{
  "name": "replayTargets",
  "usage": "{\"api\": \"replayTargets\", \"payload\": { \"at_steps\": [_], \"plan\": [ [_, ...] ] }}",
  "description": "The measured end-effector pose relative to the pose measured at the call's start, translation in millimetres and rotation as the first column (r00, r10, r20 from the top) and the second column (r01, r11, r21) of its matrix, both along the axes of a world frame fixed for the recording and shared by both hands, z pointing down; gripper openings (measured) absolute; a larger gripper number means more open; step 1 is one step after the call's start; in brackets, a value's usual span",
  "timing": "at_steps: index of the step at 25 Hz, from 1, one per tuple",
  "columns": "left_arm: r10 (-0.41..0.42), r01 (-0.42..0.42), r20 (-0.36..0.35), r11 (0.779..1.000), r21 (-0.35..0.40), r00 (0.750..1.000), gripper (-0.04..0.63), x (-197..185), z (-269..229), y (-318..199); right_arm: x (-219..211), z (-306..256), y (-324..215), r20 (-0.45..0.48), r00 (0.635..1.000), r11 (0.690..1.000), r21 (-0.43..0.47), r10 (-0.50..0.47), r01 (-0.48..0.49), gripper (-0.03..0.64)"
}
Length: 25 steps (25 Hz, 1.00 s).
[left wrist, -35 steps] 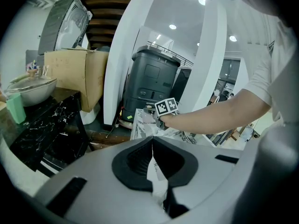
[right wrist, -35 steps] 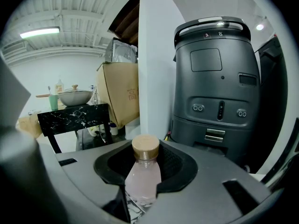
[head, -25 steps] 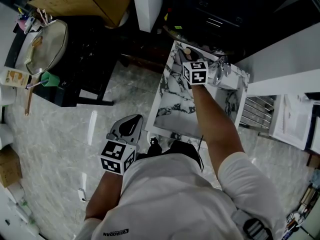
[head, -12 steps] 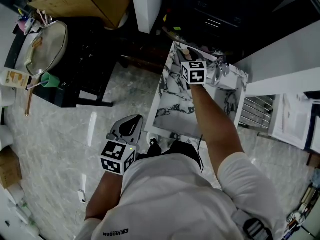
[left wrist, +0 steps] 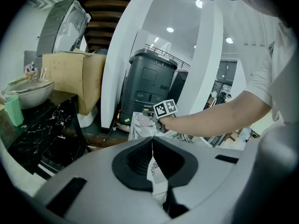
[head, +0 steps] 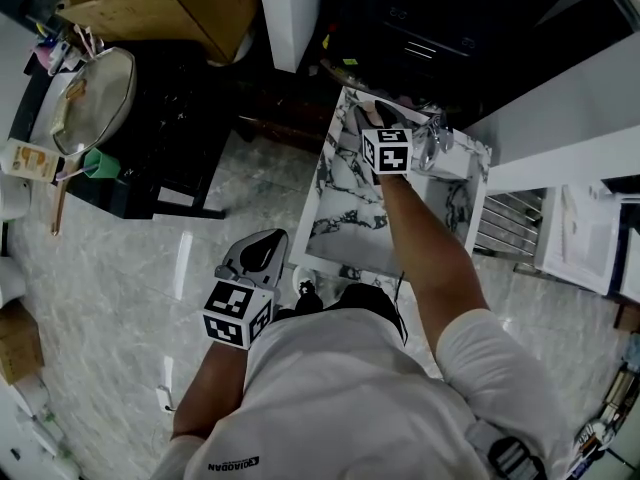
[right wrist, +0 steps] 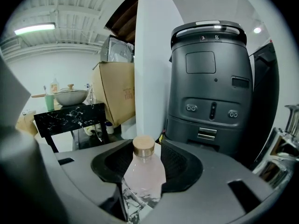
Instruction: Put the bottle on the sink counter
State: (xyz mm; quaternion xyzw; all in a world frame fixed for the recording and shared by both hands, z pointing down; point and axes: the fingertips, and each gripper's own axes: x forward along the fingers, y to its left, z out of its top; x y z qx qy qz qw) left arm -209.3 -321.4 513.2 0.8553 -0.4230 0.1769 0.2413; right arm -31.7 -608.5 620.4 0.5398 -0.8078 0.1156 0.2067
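A pale pink bottle (right wrist: 144, 174) with a wooden cap (right wrist: 143, 146) stands upright on the marble sink counter (head: 345, 203). My right gripper (right wrist: 145, 158) is around it. Its jaws are opening, with the bottle between them and a gap between the pads and its sides. In the head view the right gripper (head: 374, 118) reaches to the counter's far end, beside the faucet (head: 432, 138). My left gripper (head: 260, 248) hangs low over the floor near the person's body, jaws shut and empty (left wrist: 152, 143).
A dark grey machine (right wrist: 208, 87) stands right behind the counter, with a white pillar (right wrist: 152, 59) on its left. A black marble side table (head: 150, 118) carries a lidded pan (head: 90, 93). A cardboard box (head: 170, 3) is behind it. A wire rack (head: 510, 223) is to the right.
The right gripper's jaws have spread apart around the bottle, which stays standing on the counter. The left gripper has not moved.
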Motion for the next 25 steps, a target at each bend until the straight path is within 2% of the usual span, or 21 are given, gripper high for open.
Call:
{"api": "replayTargets", "payload": {
  "at_steps": [7,9,15,19,25],
  "plan": [
    [0.008,-0.008,-0.015,1.0,0.022,1.0,0.015,1,-7,4,5,-22,19,-0.001,0.999,0.999,0.007,0.037,-0.037,0.2],
    [0.011,-0.01,-0.019,1.0,0.027,1.0,0.015,2,-9,5,2,-32,30,0.016,1.0,0.999,0.021,0.026,-0.027,0.135],
    [0.033,-0.032,-0.032,0.999,0.045,0.999,0.015,8,-15,10,-7,-64,53,0.071,0.997,0.998,0.057,-0.012,0.008,0.06],
    [0.047,-0.045,-0.043,0.998,0.052,0.998,0.015,11,-19,14,-11,-79,69,0.101,0.994,0.998,0.05,-0.029,0.025,0.043],
    [0.065,-0.062,-0.097,0.997,0.036,0.993,0.015,15,-23,17,-13,-99,101,0.133,0.99,0.998,0.05,-0.037,0.031,0.04]
  ]
}}
